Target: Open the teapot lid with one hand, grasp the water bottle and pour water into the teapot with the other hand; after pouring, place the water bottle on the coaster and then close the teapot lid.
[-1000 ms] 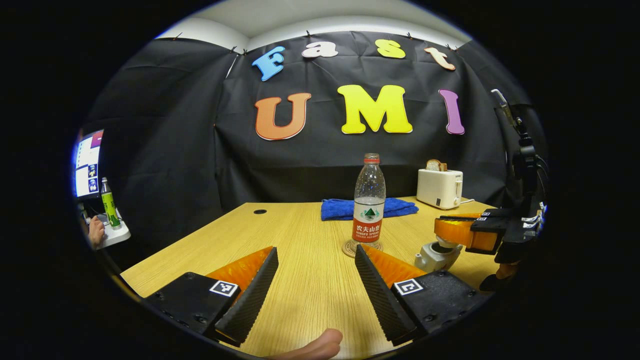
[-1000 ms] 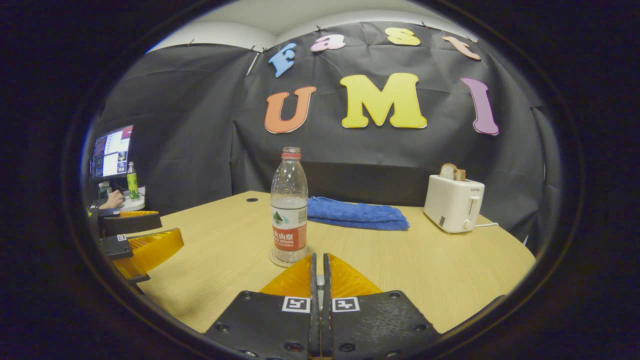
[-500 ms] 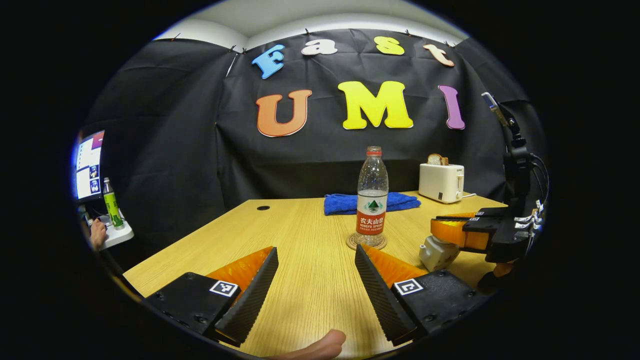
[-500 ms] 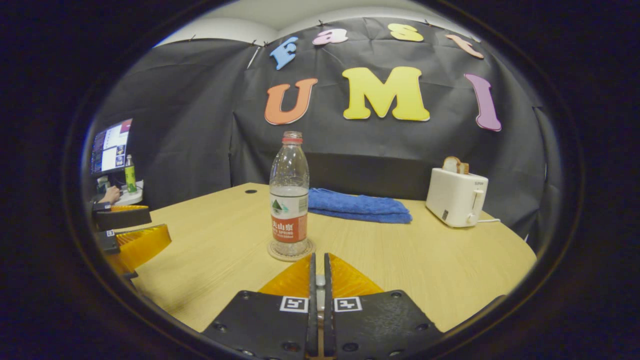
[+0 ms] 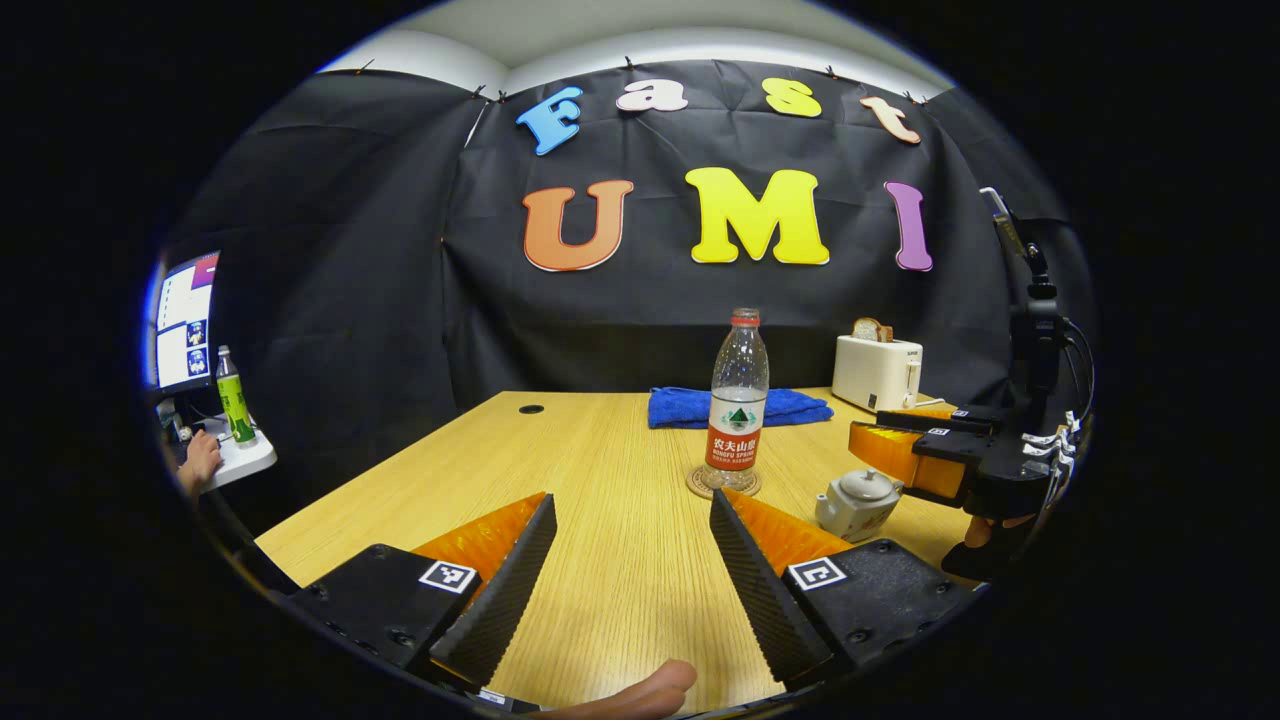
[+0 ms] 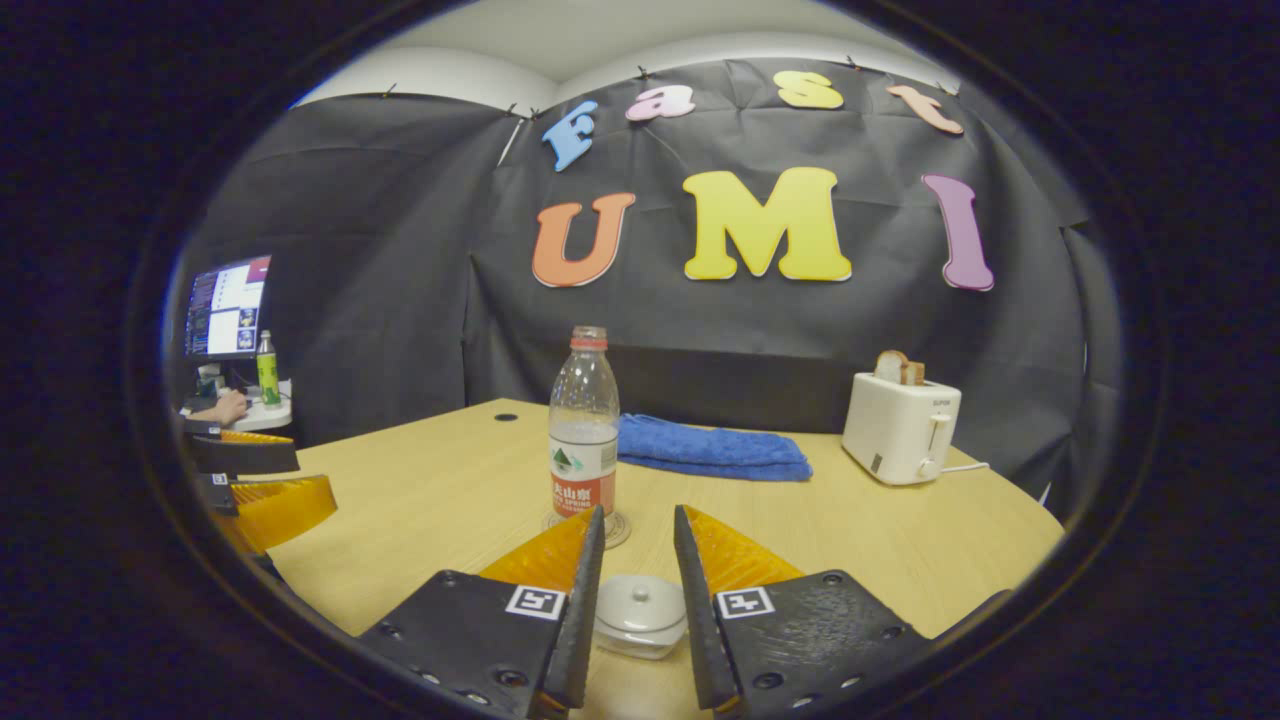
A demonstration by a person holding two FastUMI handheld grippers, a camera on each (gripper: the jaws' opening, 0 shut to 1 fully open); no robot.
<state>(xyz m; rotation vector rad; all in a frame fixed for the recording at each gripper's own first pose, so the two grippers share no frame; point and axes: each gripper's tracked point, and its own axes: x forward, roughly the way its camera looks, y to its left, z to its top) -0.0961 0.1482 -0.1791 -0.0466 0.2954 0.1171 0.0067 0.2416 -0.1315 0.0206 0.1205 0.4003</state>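
On the wooden table (image 5: pixel 600 470), water bottle (image 5: pixel 738 400) upright on its coaster (image 5: pixel 722 483); teapot (image 5: pixel 856 502) just beside, lid (image 6: pixel 640 604) on. Right gripper (image 6: pixel 638 540) slightly parted above the lid, not touching; left gripper (image 5: pixel 632 525) spread wide, empty.

A light wooden table (image 5: pixel 600 470) carries a round coaster (image 5: pixel 723 483) with a water bottle (image 5: pixel 737 400) standing upright on it. Just beside the coaster sits a small white teapot (image 5: pixel 857 503), lid on. At the far edge lie a folded blue towel (image 5: pixel 738 407) and a white toaster (image 5: pixel 877 372).
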